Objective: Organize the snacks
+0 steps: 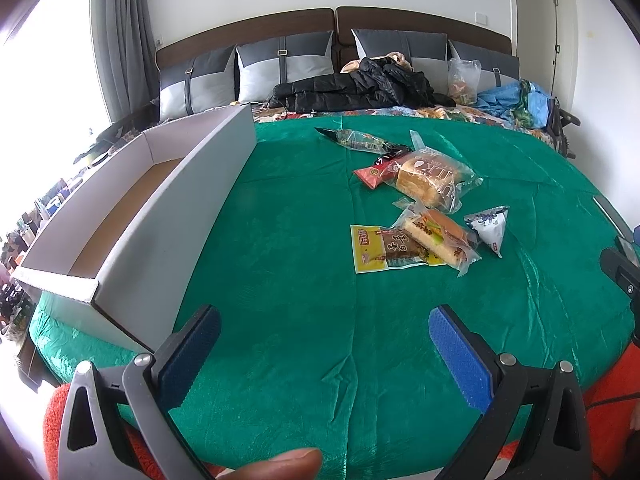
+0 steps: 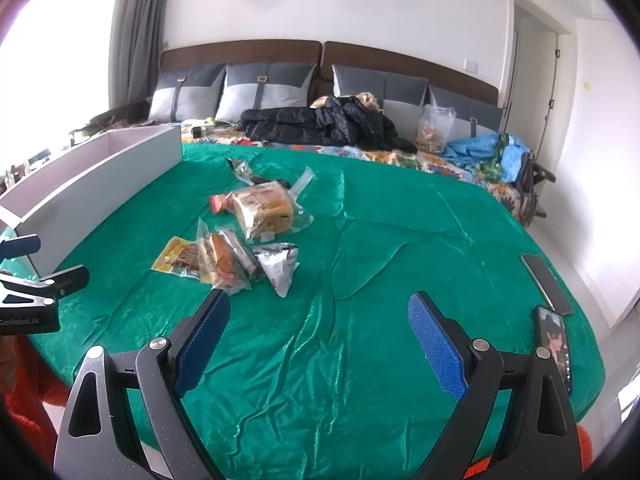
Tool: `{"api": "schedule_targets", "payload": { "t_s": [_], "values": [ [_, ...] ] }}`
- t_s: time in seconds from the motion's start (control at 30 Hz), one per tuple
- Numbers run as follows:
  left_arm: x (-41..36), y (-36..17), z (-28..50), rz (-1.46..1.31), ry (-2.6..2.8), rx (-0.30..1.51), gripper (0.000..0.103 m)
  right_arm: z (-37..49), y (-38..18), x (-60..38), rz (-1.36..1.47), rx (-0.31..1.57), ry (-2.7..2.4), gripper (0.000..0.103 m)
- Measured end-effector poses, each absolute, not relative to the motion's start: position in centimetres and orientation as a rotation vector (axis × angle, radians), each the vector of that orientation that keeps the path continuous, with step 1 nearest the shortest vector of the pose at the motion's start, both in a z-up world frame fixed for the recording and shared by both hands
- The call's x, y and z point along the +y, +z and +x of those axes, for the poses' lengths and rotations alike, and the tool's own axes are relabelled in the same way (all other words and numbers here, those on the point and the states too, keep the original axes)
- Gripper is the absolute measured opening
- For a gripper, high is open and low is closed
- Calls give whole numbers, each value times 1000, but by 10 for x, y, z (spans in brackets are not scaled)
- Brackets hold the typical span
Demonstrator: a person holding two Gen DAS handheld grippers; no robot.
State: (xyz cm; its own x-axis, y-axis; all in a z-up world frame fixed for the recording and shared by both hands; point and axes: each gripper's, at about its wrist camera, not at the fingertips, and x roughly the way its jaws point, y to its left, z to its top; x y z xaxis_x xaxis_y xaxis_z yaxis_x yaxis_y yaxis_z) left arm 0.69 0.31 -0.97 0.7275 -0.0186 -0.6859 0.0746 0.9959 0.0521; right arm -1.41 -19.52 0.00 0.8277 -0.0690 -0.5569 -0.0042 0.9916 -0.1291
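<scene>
"ILK" on bread bag [image 1: 434, 180]; left gripper [image 2: 24, 280] body reads "GenRobot.AI"

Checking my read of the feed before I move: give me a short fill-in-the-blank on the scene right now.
1. The snacks lie on a ____ cloth.
2. The white box holds ____ snacks.
3. Both the left gripper and right gripper are ____.
4. The white triangular packet lies on the pile's ____ side in the left wrist view.

Missing words: green; no; open; right

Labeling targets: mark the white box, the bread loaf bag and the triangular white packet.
white box [image 1: 168, 216], left wrist view, long side wall
bread loaf bag [image 1: 430, 180], left wrist view, loaf face
triangular white packet [image 2: 278, 266], right wrist view, middle
</scene>
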Motion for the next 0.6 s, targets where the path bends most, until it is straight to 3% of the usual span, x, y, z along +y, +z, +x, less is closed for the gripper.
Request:
{"api": "schedule_targets", "payload": {
  "t_s": [0.6],
  "values": [
    [0,-15,7,91,-55,760,103,-12,0,-195,-123,606,-37,93]
  ]
}}
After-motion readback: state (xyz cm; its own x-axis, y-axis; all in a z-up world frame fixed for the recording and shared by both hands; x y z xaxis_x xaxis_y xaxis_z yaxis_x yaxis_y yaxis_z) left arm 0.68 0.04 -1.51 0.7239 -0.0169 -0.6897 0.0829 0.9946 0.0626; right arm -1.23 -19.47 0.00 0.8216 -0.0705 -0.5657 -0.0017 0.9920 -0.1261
